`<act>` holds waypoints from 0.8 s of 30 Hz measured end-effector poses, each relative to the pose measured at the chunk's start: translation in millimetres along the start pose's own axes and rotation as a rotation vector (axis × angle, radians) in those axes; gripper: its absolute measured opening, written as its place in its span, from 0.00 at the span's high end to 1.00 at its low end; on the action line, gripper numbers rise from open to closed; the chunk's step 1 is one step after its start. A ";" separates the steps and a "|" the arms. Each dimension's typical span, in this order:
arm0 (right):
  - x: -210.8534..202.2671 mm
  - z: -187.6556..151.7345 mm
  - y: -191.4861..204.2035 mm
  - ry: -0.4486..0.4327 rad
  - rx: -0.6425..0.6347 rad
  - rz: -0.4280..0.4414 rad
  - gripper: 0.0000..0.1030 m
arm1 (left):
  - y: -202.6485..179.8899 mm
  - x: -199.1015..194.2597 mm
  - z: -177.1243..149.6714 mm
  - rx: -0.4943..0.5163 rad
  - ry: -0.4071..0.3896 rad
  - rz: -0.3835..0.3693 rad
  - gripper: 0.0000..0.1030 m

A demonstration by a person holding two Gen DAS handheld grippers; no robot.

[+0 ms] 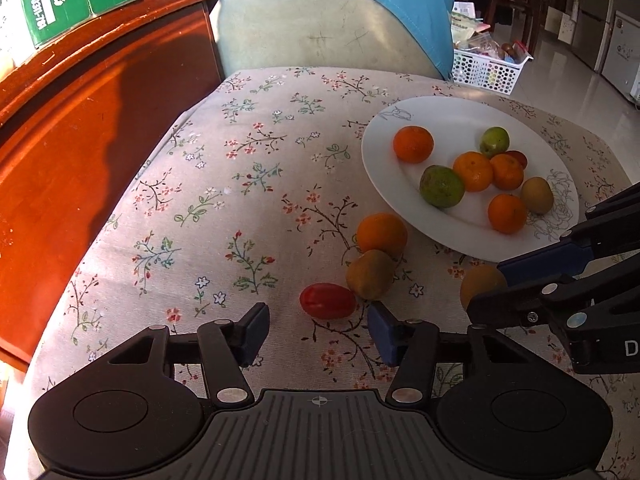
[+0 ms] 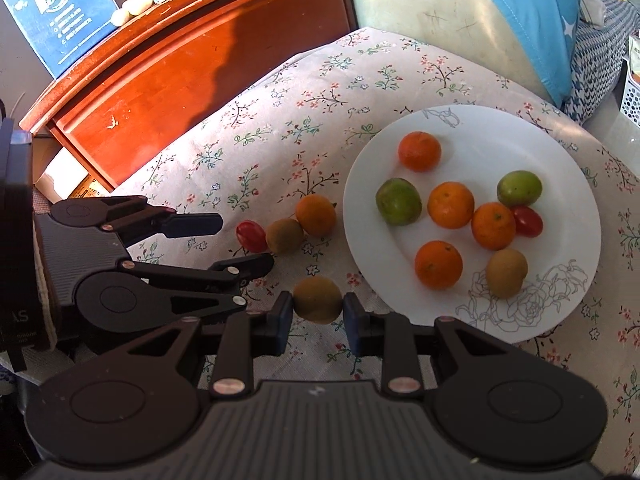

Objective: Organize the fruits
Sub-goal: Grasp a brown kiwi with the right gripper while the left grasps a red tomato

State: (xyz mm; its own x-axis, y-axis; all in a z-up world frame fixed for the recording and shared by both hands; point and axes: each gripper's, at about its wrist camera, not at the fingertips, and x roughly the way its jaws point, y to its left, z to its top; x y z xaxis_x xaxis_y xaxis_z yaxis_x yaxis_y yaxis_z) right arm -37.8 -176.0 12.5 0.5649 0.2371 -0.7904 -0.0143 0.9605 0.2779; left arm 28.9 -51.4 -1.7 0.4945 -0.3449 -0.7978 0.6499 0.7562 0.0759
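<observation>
Green box [image 1: 56,4] with partly legible digits "400-031", unbranded fruit plate [image 2: 560,152]

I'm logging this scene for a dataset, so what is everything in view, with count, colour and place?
plate: one, white, right on the floral cloth
oranges on plate: four, orange
green fruits on plate: two
kiwi on plate: one, brown
tomato on plate: one, red
loose fruit: orange, kiwi, tomato, left of plate
held kiwi: one, brown
cabinet: red-brown, rear left
basket: white, rear
left gripper: open by tomato
right gripper: shut on kiwi
</observation>
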 end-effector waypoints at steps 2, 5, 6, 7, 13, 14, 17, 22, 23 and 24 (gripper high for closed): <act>0.5 0.7 -0.1 0.001 0.001 0.002 0.73 | 1.1 1.1 0.5 -0.007 -0.006 -0.007 0.50; 1.0 0.7 -0.4 0.003 0.006 0.003 0.73 | 1.5 1.7 1.8 -0.010 -0.012 -0.023 0.57; 1.2 0.8 -0.5 0.003 0.007 0.004 0.73 | 1.1 1.8 1.6 -0.007 -0.013 -0.028 0.59; 1.0 0.4 -0.6 0.004 0.008 0.003 0.73 | 0.9 1.9 1.5 -0.007 -0.016 -0.032 0.62; 2.4 0.3 -1.3 0.007 0.013 0.001 0.73 | 0.3 1.7 1.4 -0.013 -0.016 -0.063 0.73; 2.6 0.2 -1.4 0.008 0.013 0.000 0.73 | 0.5 1.4 1.5 -0.017 -0.014 -0.064 0.73; 2.9 0.1 -1.1 0.008 0.014 0.001 0.73 | 1.7 -0.7 1.1 -0.029 -0.005 -0.059 0.74; -0.9 2.0 -1.4 -0.006 0.016 0.011 0.73 | 7.3 -8.1 2.0 -0.056 -0.011 -0.039 0.74; -2.5 2.9 -2.2 -0.011 0.020 0.013 0.73 | 8.5 -10.2 3.0 -0.062 -0.015 -0.037 0.74; -4.2 3.9 -3.0 -0.017 0.024 0.015 0.73 | 9.5 -13.6 4.7 -0.067 -0.022 -0.033 0.74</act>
State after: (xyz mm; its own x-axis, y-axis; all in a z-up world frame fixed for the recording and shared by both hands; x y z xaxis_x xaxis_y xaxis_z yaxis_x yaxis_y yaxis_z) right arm -36.9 -180.5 17.1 0.5784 0.2487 -0.7769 -0.0031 0.9531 0.3028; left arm 31.1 -42.1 12.6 0.4865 -0.3822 -0.7857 0.6265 0.7794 0.0088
